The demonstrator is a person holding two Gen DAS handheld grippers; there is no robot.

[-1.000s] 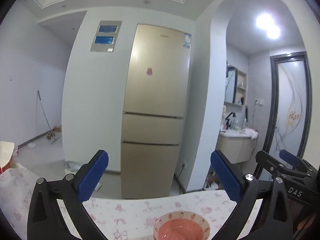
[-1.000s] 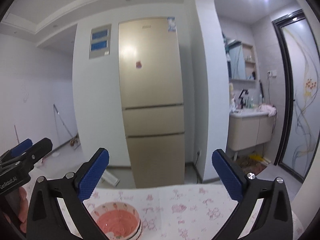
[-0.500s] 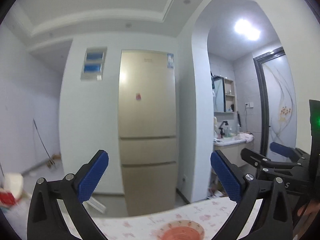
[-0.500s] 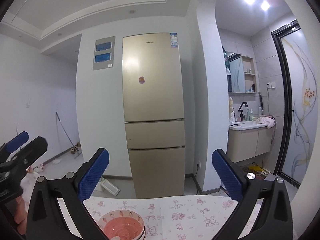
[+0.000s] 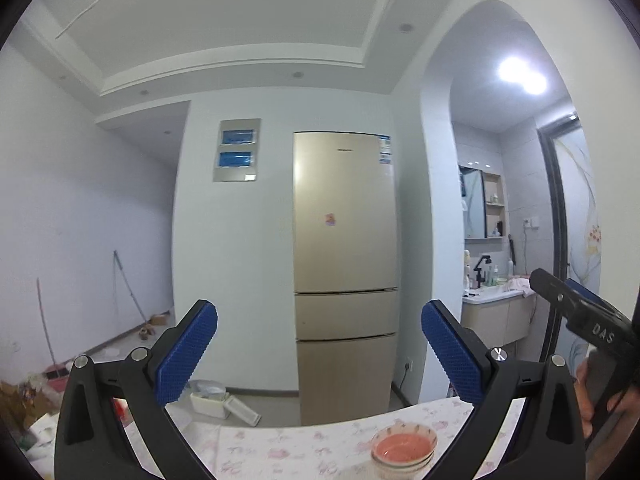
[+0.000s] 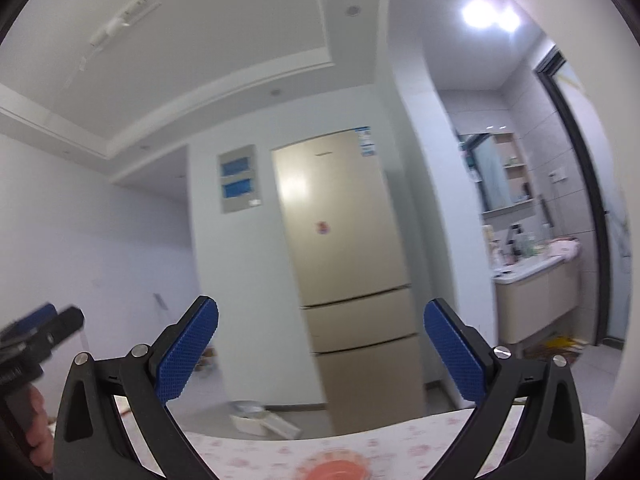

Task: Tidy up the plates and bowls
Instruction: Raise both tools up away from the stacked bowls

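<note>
A stack of pink-lined bowls (image 5: 403, 451) sits on the floral tablecloth (image 5: 288, 450) low in the left wrist view, below and between the blue pads. The same bowls (image 6: 334, 469) show blurred at the bottom edge of the right wrist view. My left gripper (image 5: 319, 354) is open, raised above the table, with nothing between its fingers. My right gripper (image 6: 321, 354) is open too, tilted upward and empty. Each gripper appears at the edge of the other's view, held by a hand (image 5: 591, 394).
A gold fridge (image 5: 345, 264) stands against the white wall beyond the table's far edge. A washbasin cabinet (image 5: 494, 312) sits through the arch on the right. A white tray (image 5: 218, 400) lies on the floor, brooms (image 5: 128, 292) lean at left.
Both grippers have lifted and tilted upward, so the bowls dropped toward the bottom of each view and more ceiling shows. The right wrist view is blurred with motion. Both stayed open.
</note>
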